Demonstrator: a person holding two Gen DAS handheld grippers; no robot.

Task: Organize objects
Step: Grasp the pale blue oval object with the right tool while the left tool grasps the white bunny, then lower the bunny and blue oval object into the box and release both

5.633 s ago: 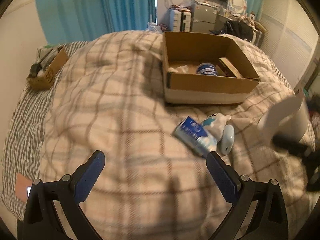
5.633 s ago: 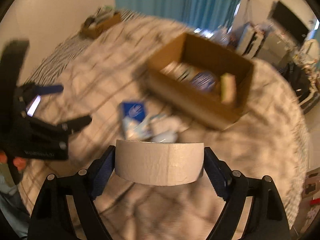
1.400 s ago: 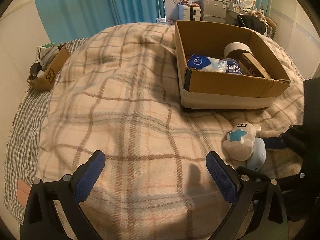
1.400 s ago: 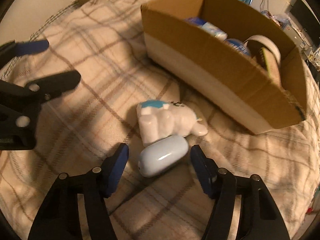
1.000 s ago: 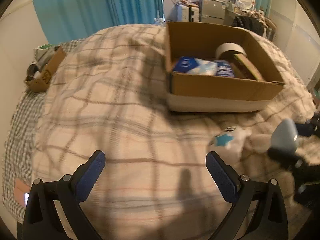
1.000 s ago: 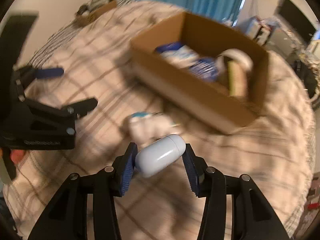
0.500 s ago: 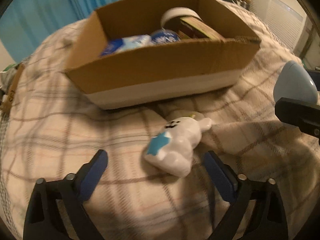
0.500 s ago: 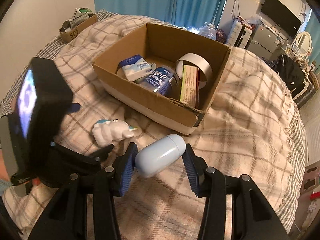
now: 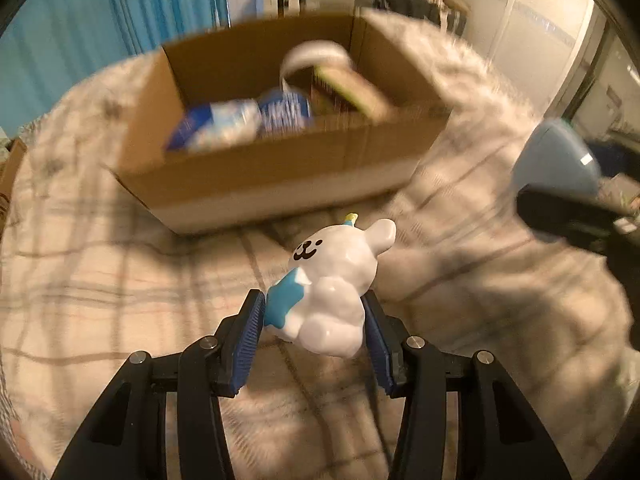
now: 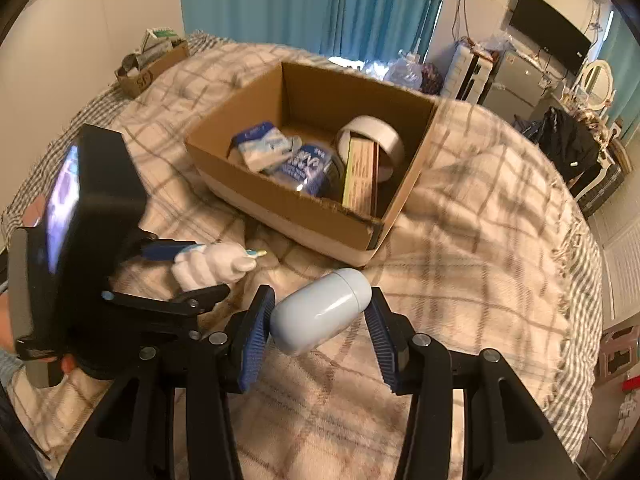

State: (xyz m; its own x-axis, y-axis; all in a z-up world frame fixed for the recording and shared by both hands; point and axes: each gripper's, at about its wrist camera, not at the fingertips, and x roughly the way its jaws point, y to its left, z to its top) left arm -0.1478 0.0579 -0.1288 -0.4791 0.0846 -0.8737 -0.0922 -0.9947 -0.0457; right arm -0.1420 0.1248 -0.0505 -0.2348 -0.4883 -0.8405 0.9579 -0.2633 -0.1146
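Left claw (image 9: pixel 314 320) gripping bunny (image 9: pixel 334 286) (white); right claw (image 10: pixel 318 322) gripping capsule (image 10: pixel 320 310)

Left gripper (image 9: pixel 314 322) closed around a load, right gripper (image 10: pixel 318 322) likewise clamped, side by side

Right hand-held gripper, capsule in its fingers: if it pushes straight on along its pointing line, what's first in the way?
Likely the near corner of the cardboard box. The right hand-held gripper, shut on the pale blue capsule, points over plaid blanket toward that corner. Depth is unclear in the fisheye; if held high, it may clear the rim.
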